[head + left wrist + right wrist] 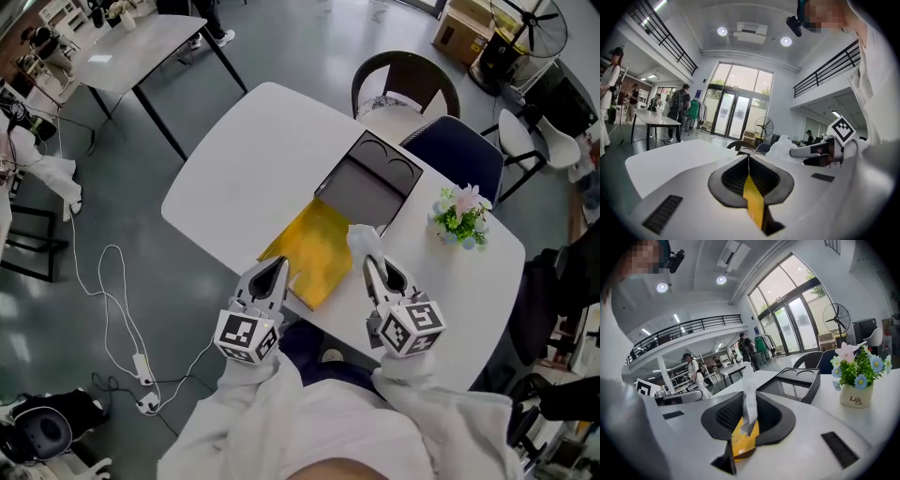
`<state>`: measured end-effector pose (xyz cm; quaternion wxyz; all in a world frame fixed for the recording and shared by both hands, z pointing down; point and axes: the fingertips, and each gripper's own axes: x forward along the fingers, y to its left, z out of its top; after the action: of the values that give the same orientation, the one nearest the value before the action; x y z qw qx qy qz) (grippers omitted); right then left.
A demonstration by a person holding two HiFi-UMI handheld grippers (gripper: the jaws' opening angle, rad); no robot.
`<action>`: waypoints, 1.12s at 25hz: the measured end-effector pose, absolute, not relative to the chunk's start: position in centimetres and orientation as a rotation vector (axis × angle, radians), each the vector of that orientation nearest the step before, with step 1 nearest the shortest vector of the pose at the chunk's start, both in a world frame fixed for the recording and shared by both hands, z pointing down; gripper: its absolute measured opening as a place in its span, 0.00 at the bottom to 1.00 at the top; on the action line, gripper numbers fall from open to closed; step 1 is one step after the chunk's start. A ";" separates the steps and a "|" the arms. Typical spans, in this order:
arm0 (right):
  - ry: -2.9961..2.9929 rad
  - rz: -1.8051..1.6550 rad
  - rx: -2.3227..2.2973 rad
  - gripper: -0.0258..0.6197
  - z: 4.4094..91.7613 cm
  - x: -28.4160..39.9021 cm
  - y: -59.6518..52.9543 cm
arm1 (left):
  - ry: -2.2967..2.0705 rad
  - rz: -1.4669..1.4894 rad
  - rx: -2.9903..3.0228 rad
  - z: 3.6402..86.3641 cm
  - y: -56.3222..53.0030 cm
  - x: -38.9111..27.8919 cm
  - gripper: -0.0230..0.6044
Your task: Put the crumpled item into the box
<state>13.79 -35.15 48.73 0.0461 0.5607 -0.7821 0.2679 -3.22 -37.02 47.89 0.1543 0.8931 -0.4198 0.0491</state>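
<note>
A white crumpled item sticks up from my right gripper, which is shut on it just short of the black box. The right gripper view shows the white strip pinched between the jaws of the right gripper, with the box ahead and to the right. A yellow sheet lies on the white table under both grippers. My left gripper hovers over the sheet's left edge. In its own view the left gripper is shut, and yellow shows through the gap below.
A small pot of flowers stands on the table right of the box, also in the right gripper view. Two chairs sit at the far side. Cables trail on the floor at left. Another table stands beyond.
</note>
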 end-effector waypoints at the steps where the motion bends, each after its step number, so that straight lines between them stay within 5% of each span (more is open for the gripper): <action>1: -2.379 0.832 1.706 0.17 49.2 13.6 -35.4 | -1.203 0.146 2.552 48.2 -37.4 -3.5 0.07; 28: -2.208 1.463 1.245 0.17 60.4 4.5 -40.9 | -1.128 0.177 2.501 52.8 -40.6 -4.8 0.07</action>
<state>4.52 -40.89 60.39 0.1074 0.4229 -0.7500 0.4971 -4.75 -40.62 52.81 0.1949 0.8923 -0.4023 0.0632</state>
